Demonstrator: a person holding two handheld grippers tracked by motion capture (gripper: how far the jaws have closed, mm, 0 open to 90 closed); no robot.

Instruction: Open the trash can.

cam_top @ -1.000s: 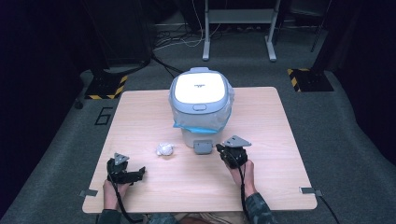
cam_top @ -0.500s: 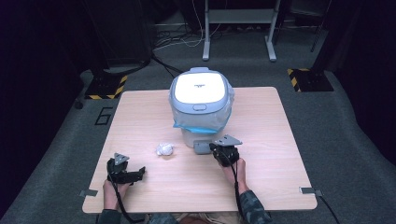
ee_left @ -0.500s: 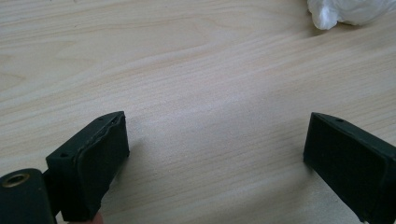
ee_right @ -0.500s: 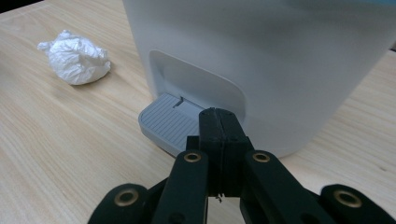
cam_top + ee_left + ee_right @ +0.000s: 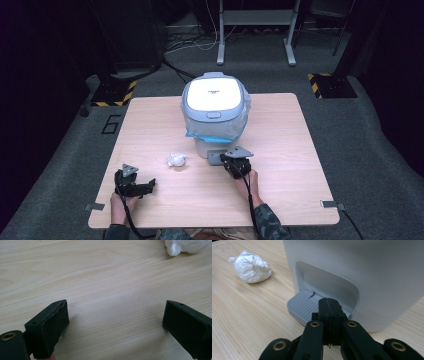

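My right gripper (image 5: 329,305), jaws pressed together and empty, hovers over the bin (image 5: 216,112) pedal (image 5: 302,305) at centre frame. Left gripper (image 5: 115,327) rests wide open, lower left. Risk: the tips may slip off the ridged pedal, shoving the bin instead.

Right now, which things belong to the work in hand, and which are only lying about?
In the work: pedal bin; its foot pedal; right gripper, shut, over the pedal.
Lying about: crumpled paper; left gripper, open over the table.
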